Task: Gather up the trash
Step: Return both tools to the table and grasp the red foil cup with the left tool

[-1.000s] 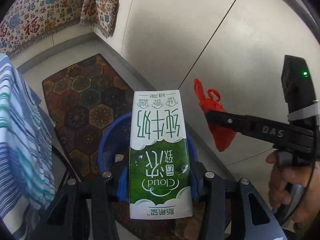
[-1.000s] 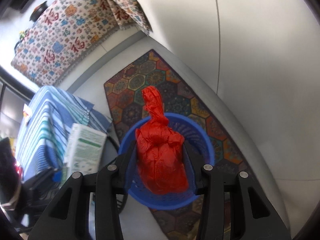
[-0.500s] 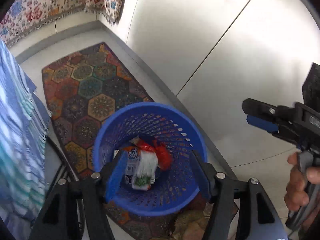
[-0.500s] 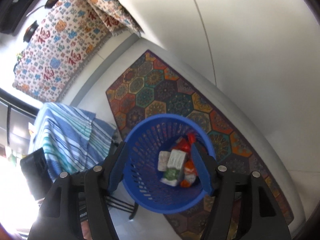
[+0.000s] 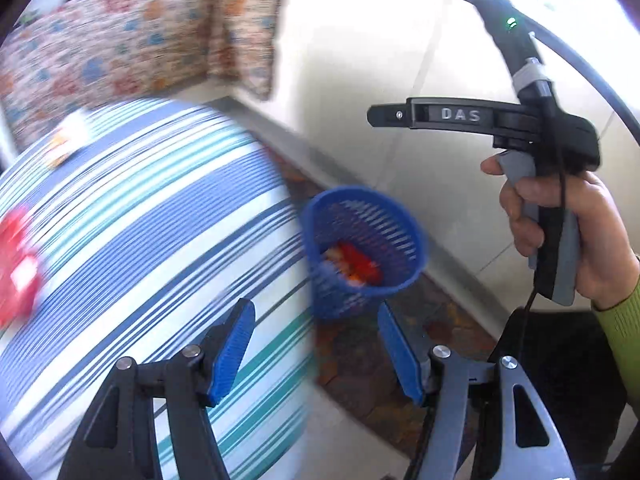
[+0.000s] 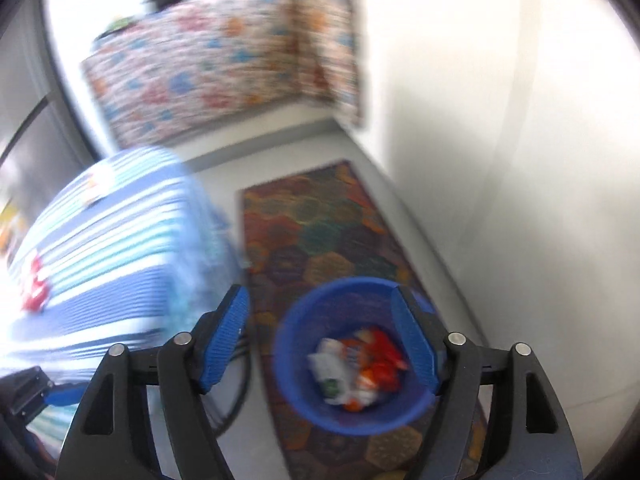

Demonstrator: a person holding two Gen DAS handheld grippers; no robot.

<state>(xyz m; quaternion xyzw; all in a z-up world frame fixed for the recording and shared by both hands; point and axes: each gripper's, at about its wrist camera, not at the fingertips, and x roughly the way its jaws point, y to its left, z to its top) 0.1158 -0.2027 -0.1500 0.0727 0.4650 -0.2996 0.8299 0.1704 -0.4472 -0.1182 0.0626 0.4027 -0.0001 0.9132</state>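
A blue mesh trash basket (image 5: 362, 246) stands on the floor beside the striped table; it also shows in the right wrist view (image 6: 352, 356). Inside lie the red bag (image 6: 382, 354) and the milk carton (image 6: 328, 372) with other wrappers. My left gripper (image 5: 316, 344) is open and empty, over the table's edge. My right gripper (image 6: 320, 336) is open and empty above the basket; it also shows in the left wrist view (image 5: 384, 114). A red item (image 5: 16, 268) and a small pale item (image 5: 68, 140) lie on the table, both blurred.
The table has a blue and white striped cloth (image 5: 140, 248). A patterned rug (image 6: 316, 232) lies under the basket along a white wall (image 6: 500, 120). A patterned cloth (image 6: 216, 68) covers furniture at the back.
Both grippers let go: the carton and red bag dropped into the basket. Both grippers have since swung away from the basket, with the striped table now filling the left wrist view.
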